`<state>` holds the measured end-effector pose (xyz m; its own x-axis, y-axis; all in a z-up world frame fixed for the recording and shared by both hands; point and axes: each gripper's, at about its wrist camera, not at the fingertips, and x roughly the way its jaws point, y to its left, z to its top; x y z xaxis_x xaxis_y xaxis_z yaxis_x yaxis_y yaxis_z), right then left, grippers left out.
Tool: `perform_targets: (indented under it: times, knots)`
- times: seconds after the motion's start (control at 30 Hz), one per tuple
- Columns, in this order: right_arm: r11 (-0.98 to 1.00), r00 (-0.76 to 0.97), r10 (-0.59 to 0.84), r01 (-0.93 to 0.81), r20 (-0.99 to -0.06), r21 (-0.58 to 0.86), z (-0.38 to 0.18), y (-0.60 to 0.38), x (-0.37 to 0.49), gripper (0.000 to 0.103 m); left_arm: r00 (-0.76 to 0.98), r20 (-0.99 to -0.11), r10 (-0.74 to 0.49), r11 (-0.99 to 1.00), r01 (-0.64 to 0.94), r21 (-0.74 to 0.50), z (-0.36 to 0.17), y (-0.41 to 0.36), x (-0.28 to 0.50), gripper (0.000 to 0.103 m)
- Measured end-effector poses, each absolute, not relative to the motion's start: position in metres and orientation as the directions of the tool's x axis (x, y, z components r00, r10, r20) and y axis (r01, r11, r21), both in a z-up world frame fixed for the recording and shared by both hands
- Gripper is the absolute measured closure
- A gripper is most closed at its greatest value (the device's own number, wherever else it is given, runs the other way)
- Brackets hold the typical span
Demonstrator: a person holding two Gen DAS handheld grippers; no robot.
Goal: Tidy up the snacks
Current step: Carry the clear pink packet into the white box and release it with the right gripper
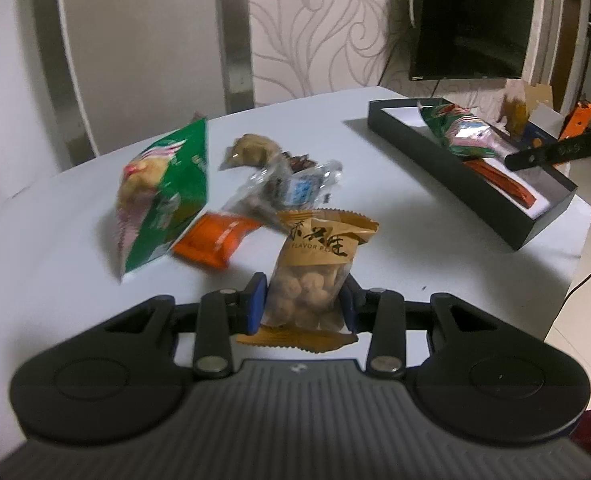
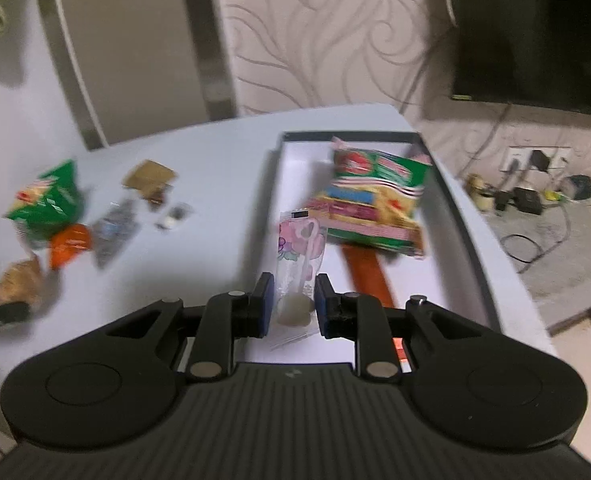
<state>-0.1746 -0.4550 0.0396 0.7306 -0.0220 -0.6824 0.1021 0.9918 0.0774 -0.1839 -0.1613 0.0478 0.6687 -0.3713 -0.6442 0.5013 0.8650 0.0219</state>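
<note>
My left gripper (image 1: pixel 301 300) is shut on a brown peanut packet (image 1: pixel 311 272) and holds it above the white table (image 1: pixel 55 280). My right gripper (image 2: pixel 294 300) is shut on a clear pink-flowered candy packet (image 2: pixel 299 256), held over the near end of the black box (image 2: pixel 467 240). The box holds a green snack bag (image 2: pixel 375 196) and an orange stick packet (image 2: pixel 369 276). In the left wrist view the box (image 1: pixel 435 160) lies at the right with the right gripper's finger (image 1: pixel 555 152) over it.
Loose snacks lie on the table: a green bag (image 1: pixel 163 192), an orange packet (image 1: pixel 215 240), clear wrapped packets (image 1: pixel 291 188) and a brown packet (image 1: pixel 251 152). A dark TV (image 1: pixel 475 20) hangs on the wall behind. Cables and a power strip (image 2: pixel 527 196) lie on the floor right.
</note>
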Motion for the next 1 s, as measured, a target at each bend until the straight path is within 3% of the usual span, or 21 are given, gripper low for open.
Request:
perform_targets:
  times: [0.33,0.4,0.5,0.67,0.8,1.0]
  knots:
    - [0.989,0.705,-0.126,0.147,-0.698,-0.03,0.023,-0.461,-0.166,0.074,0.636,-0.607,-0.476,0.79,0.613,0.023,0.061,-0.231,-0.16,0.062]
    - [0.99,0.719,-0.135,0.134,-0.681,-0.055,0.029,-0.454,-0.169,0.06,0.626,-0.601,-0.497,0.769,0.639,0.031,0.062,-0.248,-0.157,0.062]
    - [0.988,0.721,-0.156,0.121,-0.675,-0.1,0.032,-0.451,-0.171,0.051,0.614,-0.587,-0.527,0.735,0.677,0.047,0.064,-0.271,-0.153,0.062]
    - [0.99,0.722,-0.13,0.126,-0.679,-0.056,0.043,-0.455,-0.188,0.051,0.594,-0.574,-0.563,0.707,0.706,0.038,0.069,-0.304,-0.14,0.062]
    - [0.993,0.737,-0.102,0.115,-0.668,-0.024,0.054,-0.451,-0.203,0.04,0.591,-0.569,-0.572,0.703,0.71,0.03,0.07,-0.336,-0.122,0.062]
    - [0.996,0.751,-0.073,0.086,-0.657,-0.013,0.068,-0.442,-0.224,0.037,0.596,-0.571,-0.565,0.716,0.698,0.02,0.066,-0.381,-0.093,0.062]
